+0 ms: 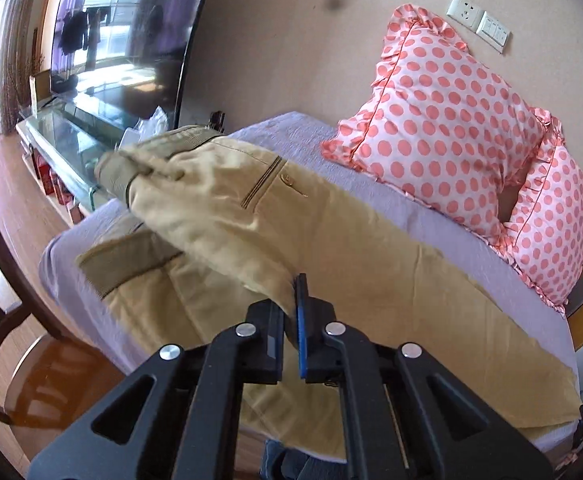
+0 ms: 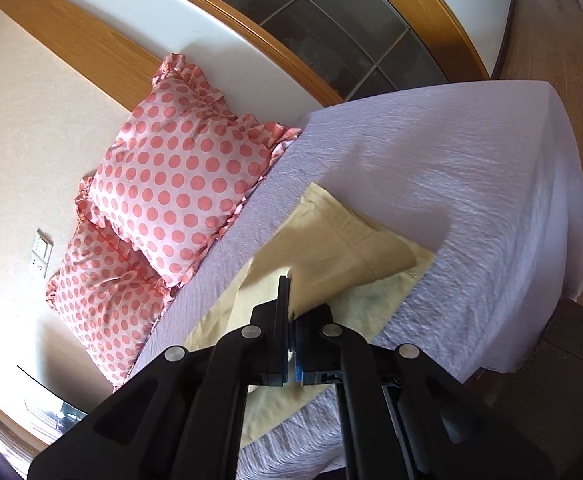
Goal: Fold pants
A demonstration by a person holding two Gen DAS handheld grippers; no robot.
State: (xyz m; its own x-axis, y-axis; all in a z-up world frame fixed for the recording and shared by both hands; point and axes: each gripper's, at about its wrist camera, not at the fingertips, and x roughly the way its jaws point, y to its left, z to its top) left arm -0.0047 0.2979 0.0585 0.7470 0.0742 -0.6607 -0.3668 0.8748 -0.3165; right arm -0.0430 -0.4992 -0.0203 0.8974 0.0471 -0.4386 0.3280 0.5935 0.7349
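- Left wrist view: the left tongs are pinched nearly closed on a fold of the tan pants, lifting one side so the waistband and back pocket hang above the half lying on the bed. The cloth looks light, soft and limp, so it will likely sag between grips; seams or edges seem the best holds.
- Right wrist view: the right tongs are clamped on a raised leg hem, the other leg flat beneath.
- Only the left view shows the waistband; only the right shows the hems. The polka-dot pillows appear in both.
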